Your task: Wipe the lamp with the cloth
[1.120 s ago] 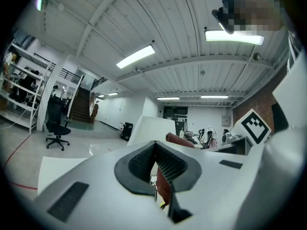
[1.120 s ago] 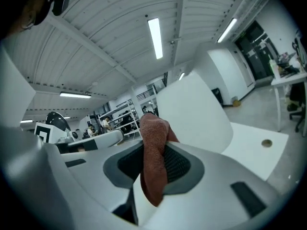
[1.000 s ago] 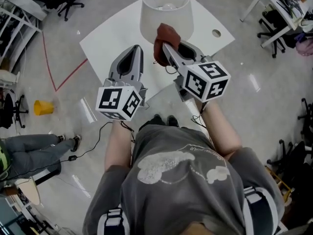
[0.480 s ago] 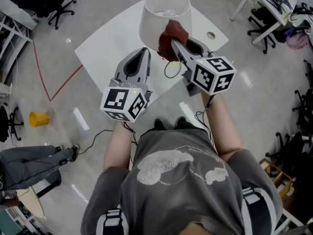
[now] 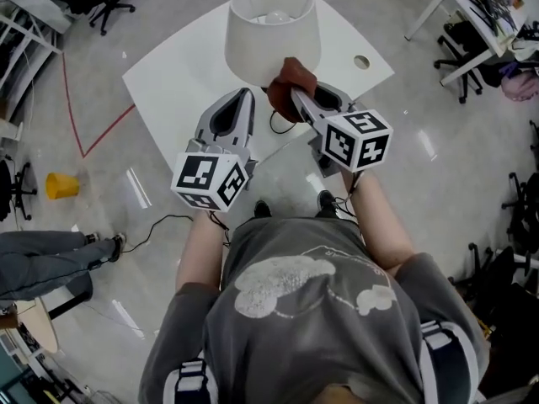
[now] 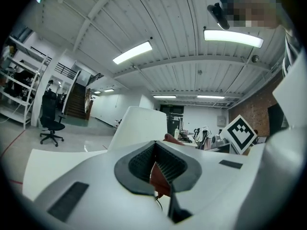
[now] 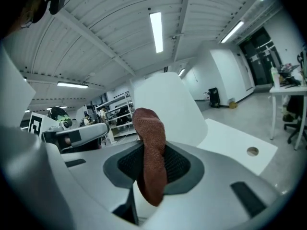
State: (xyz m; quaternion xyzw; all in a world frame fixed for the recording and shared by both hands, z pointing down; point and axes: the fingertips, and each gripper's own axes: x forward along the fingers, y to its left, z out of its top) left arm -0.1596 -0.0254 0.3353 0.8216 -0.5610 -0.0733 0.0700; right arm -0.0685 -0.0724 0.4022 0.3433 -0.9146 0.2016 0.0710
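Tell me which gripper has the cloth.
The right gripper: its jaws are shut on the reddish-brown cloth by the lamp. The left gripper has its jaws together on nothing.

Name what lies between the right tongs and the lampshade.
The reddish-brown cloth, clamped in the right tongs, fills the gap up to the lampshade. The head view and the right gripper view both show it.

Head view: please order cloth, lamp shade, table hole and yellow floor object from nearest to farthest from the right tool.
1. Cloth, held in the right tool.
2. Lamp shade, just behind the cloth.
3. Table hole, right side.
4. Yellow floor object, far left.
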